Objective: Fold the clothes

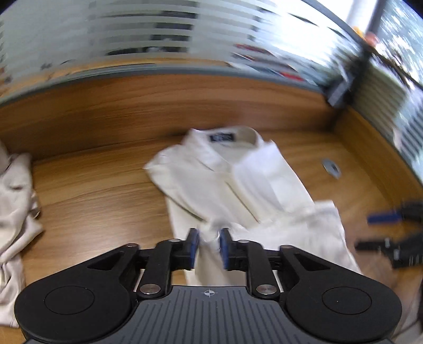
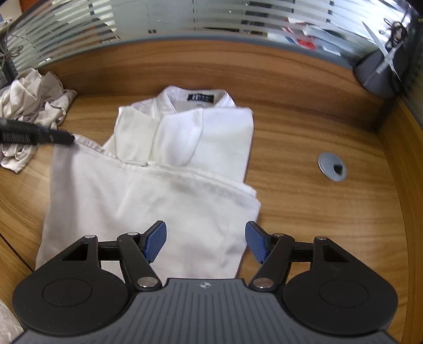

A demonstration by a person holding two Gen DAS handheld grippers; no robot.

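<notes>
Blue-padded fingers [image 1: 194, 244] of the left gripper [image 1: 208, 244] stand narrowly apart with a bunched fold of the white shirt [image 1: 238, 180] between them; motion blur hides whether the pads press the cloth or merely flank it. From the right wrist view, the left gripper's tip [image 2: 63, 138] meets the corner of the shirt's folded-up hem. The right gripper [image 2: 206, 242] hovers over the shirt's lower part with its fingers [image 2: 156, 240] spread wide, nothing between them. The shirt [image 2: 164, 169] lies on the wooden desk [image 2: 304, 211], collar and dark label toward the glass partition [image 2: 185, 18]. A crumpled grey garment [image 2: 29, 105] sits at the desk's far left, apart from the shirt. A round cable grommet [image 2: 332, 166] lies to the right.
</notes>
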